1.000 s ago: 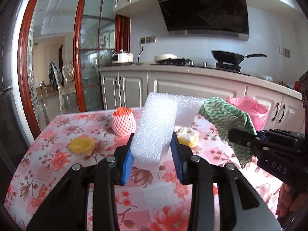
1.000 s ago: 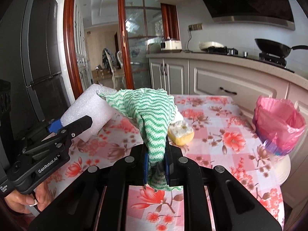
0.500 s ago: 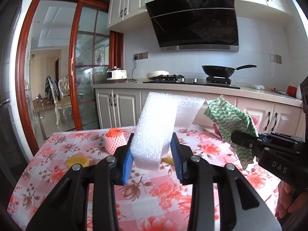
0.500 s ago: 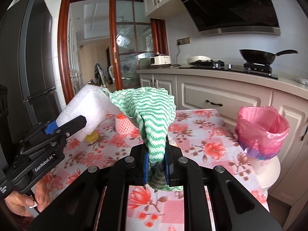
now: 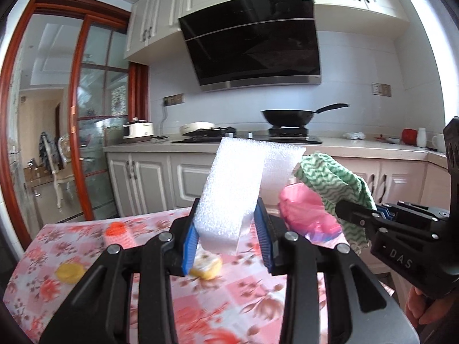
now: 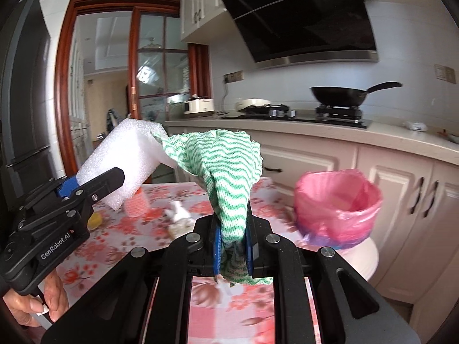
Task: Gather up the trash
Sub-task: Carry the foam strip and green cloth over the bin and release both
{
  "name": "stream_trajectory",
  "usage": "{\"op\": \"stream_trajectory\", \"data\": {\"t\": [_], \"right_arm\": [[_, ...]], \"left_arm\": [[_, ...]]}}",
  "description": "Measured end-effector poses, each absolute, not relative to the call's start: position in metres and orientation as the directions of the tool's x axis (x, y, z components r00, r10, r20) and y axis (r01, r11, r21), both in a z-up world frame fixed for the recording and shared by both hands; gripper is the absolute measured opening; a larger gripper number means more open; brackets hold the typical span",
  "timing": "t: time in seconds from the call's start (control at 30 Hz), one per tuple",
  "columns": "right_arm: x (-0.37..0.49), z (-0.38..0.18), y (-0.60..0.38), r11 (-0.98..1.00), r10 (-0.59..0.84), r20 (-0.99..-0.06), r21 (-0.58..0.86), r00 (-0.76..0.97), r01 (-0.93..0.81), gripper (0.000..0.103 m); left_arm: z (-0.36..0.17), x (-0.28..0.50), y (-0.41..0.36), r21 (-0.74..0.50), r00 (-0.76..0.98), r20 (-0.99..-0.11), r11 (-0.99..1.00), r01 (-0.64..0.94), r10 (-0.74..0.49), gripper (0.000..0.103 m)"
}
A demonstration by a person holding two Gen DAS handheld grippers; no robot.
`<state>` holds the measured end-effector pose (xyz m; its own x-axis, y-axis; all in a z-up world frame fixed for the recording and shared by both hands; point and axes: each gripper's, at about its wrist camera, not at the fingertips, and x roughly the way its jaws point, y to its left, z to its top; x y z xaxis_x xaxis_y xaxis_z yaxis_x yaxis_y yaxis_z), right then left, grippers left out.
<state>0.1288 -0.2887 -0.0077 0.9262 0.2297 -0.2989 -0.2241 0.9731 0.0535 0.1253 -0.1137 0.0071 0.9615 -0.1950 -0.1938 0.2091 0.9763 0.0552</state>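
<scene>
Both grippers are riding higher than a second ago, and the bin (image 6: 337, 205) is now showing closer. The left gripper (image 5: 228, 230) is pinching the foam (image 5: 232, 189) above the table (image 5: 37, 261); the right gripper (image 6: 233, 245) is clamping the cloth (image 6: 226, 169), whose lower end is hanging hidden behind the fingers. The table scraps are blurring past recognition. Readable lettering: "GenRobot.AI" on the left gripper, "DAS" on the right.

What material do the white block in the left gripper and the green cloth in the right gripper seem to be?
White block: probably polyethylene packing foam, with a matte, bubbly surface. Green cloth: apparently thin nonwoven wipe fabric; wavy print, limp drape.
</scene>
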Motion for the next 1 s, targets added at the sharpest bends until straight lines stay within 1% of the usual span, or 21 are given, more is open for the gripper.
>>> {"op": "stream_trajectory", "data": {"t": [0.2, 0.53, 0.7, 1.0], "right_arm": [[0.140, -0.006, -0.320, 0.986, 0.164, -0.293, 0.041, 0.942, -0.159, 0.015], [0.188, -0.007, -0.378, 0.996, 0.079, -0.323, 0.053, 0.943, -0.065, 0.015], [0.233, -0.012, -0.411, 0.996, 0.052, -0.360, 0.087, 0.931, -0.022, 0.015], [0.310, -0.018, -0.462, 0.992, 0.013, -0.386, 0.119, 0.922, 0.036, 0.015]], "left_arm": [[0.006, 0.150, -0.151, 0.054, 0.947, -0.192, 0.961, 0.273, -0.258, 0.035], [0.002, 0.219, -0.205, 0.030, 0.920, -0.218, 0.940, 0.341, -0.326, 0.035], [0.003, 0.270, -0.233, 0.010, 0.898, -0.243, 0.925, 0.380, -0.367, 0.035], [0.004, 0.369, -0.288, -0.056, 0.862, -0.285, 0.905, 0.421, -0.419, 0.035]]}}
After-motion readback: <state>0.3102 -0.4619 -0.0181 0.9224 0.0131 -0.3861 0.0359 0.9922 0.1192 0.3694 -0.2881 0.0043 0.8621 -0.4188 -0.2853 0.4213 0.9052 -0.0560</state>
